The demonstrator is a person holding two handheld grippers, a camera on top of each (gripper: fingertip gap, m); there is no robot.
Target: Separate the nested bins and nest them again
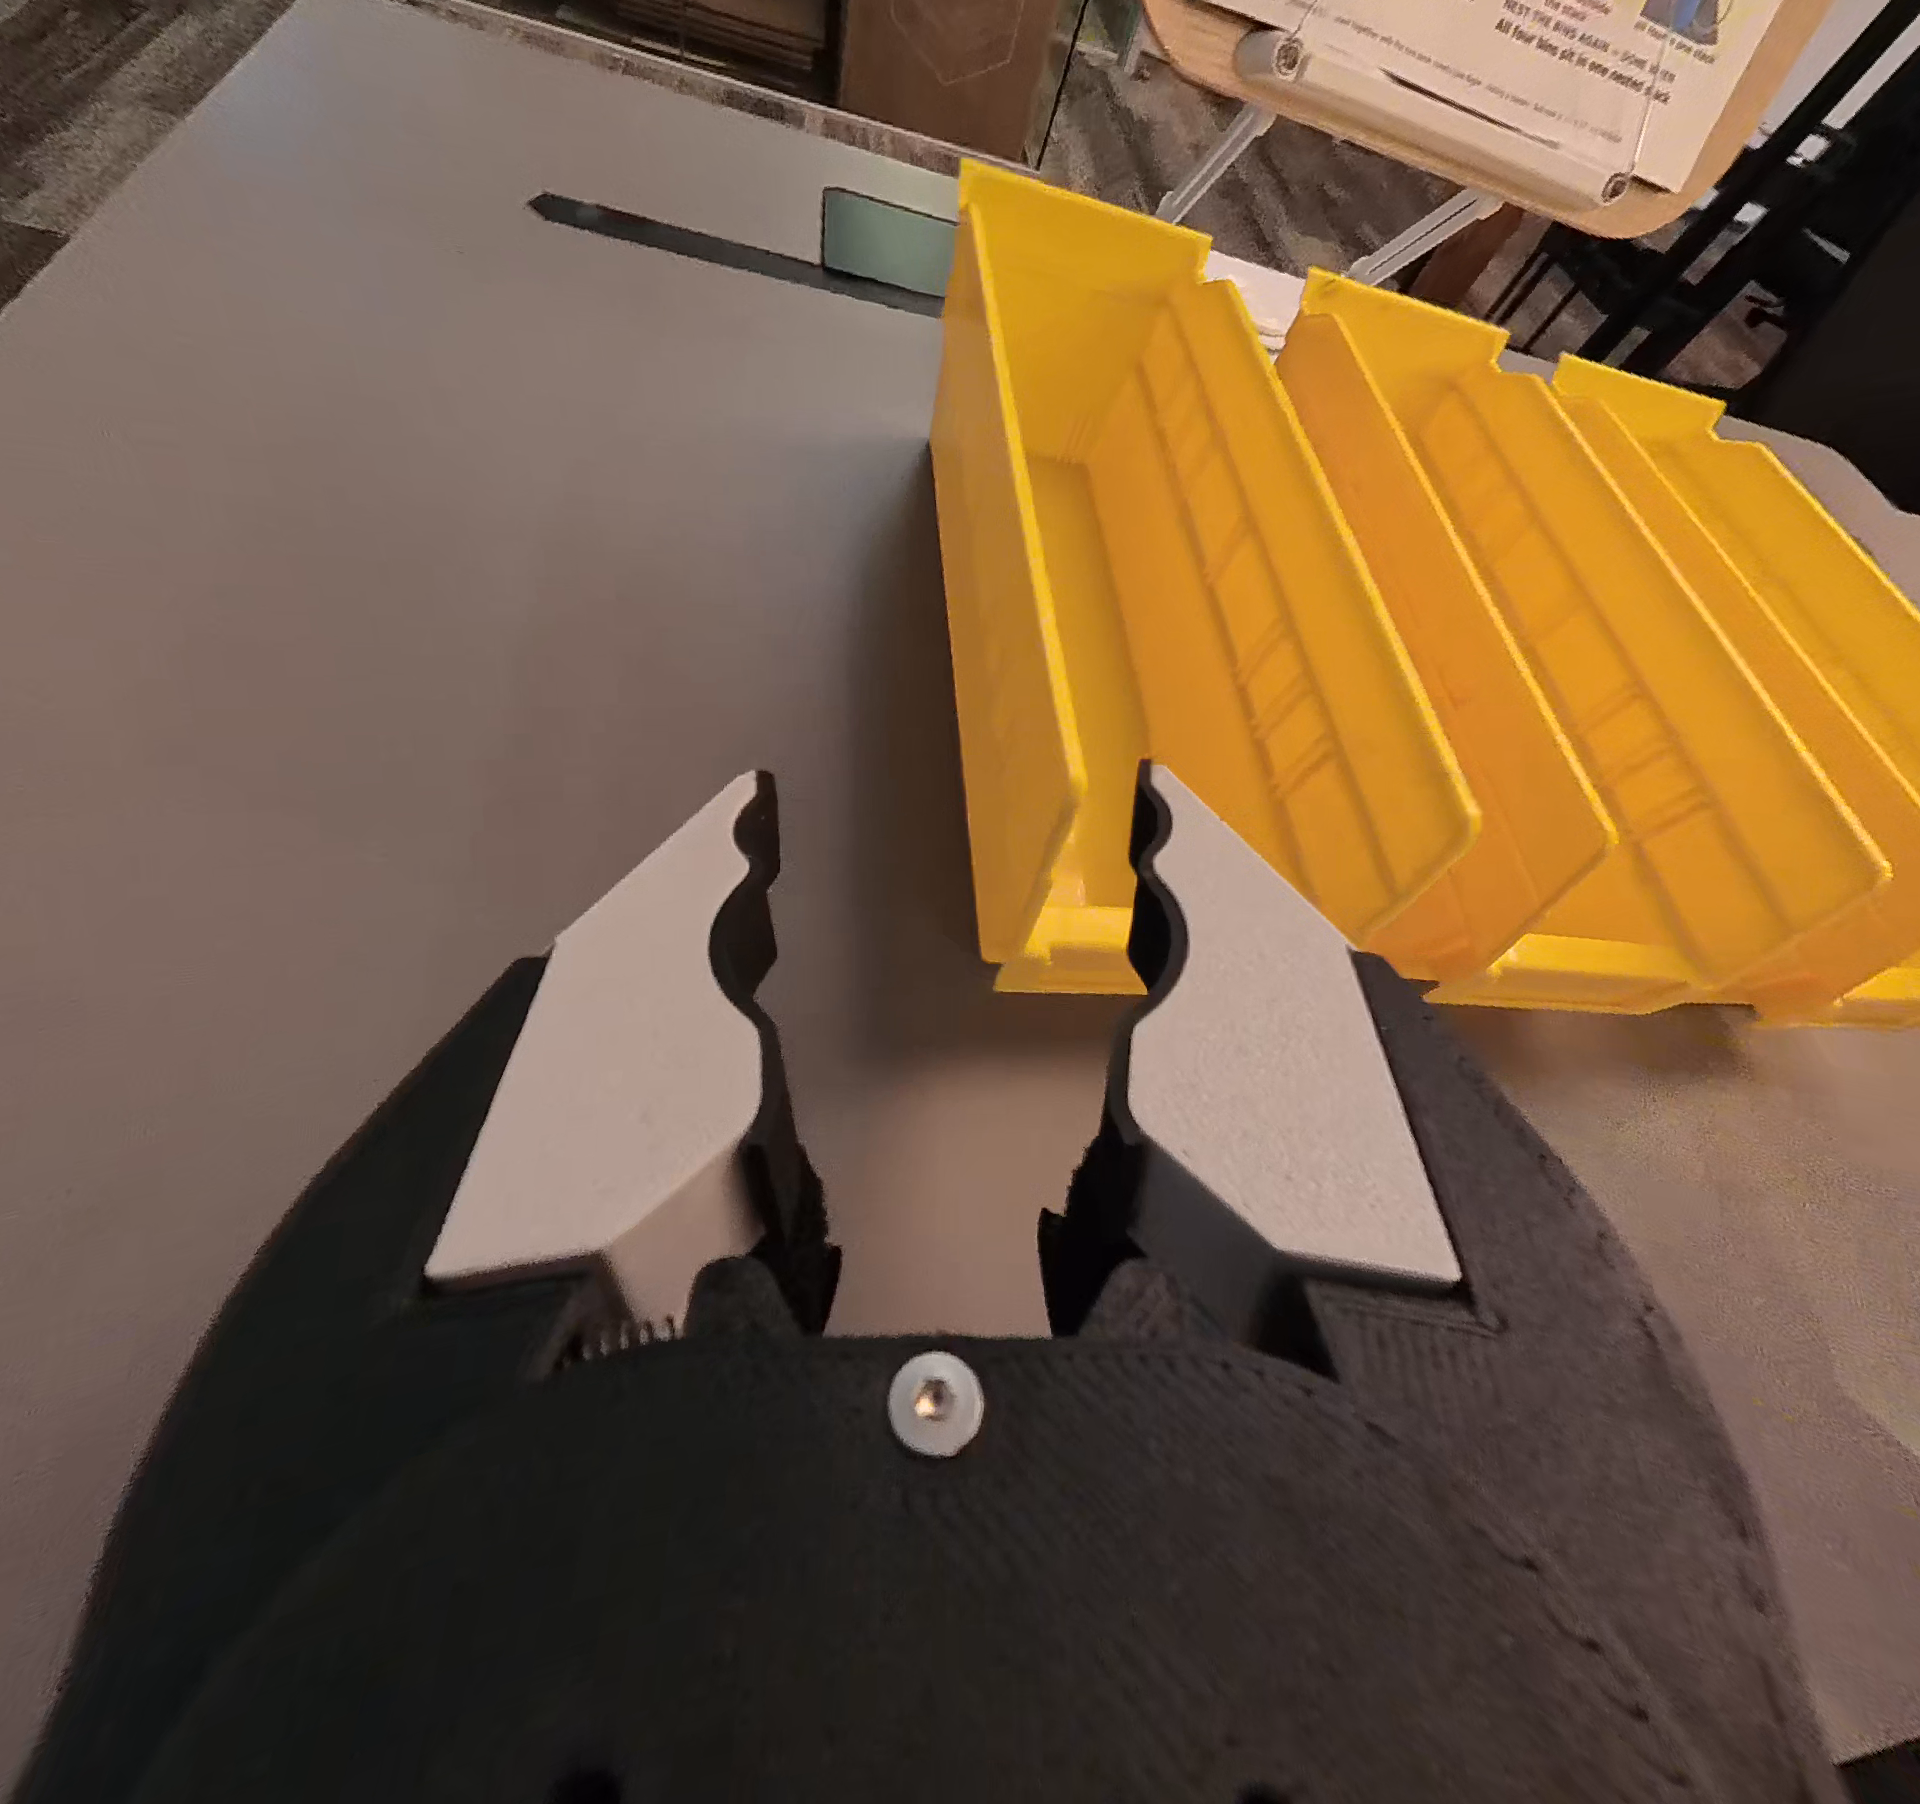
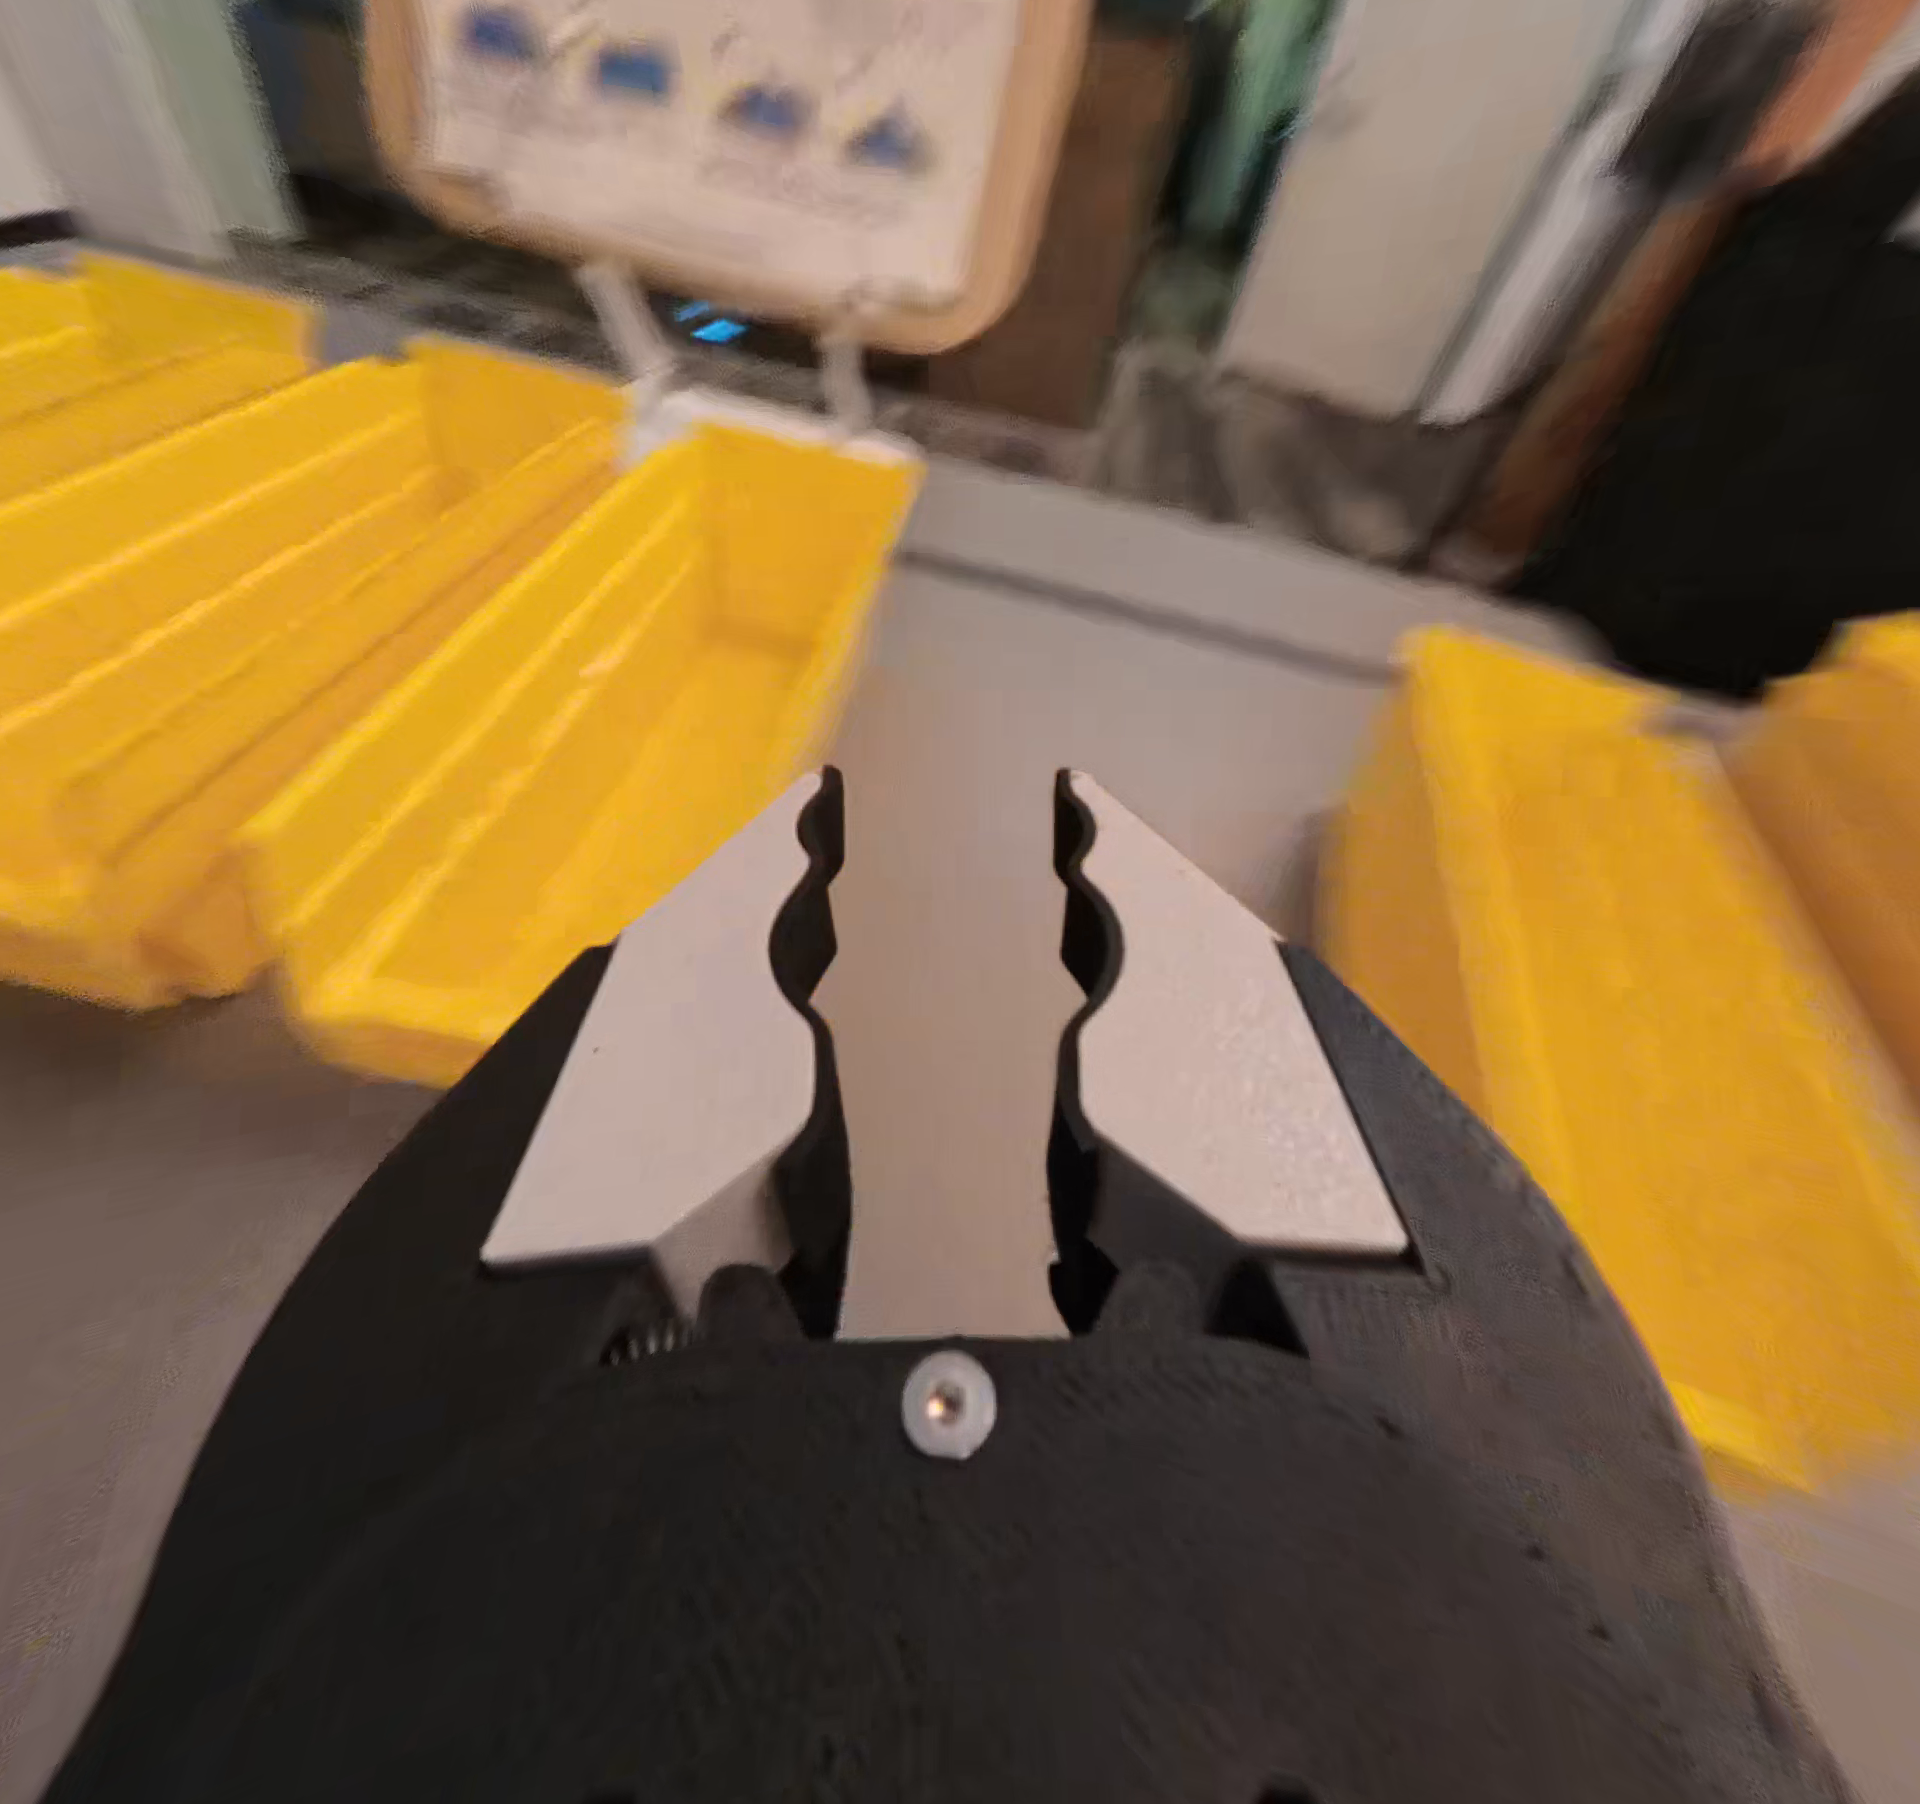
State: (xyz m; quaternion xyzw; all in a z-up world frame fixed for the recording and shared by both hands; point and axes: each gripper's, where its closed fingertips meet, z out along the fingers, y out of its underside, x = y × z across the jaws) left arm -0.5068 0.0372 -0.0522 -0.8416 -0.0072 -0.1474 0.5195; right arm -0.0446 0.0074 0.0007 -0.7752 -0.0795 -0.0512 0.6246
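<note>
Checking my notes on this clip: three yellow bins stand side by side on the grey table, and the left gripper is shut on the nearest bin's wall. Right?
Not quite. The left wrist view shows the left gripper open, its fingers apart and gripping nothing. The three yellow bins do stand side by side on the grey table.

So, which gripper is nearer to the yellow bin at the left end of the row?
Left. The left gripper is open at that bin's front corner, its near side wall between the fingertips. The right gripper, open too, hangs over bare table beside the row's other end.
</note>
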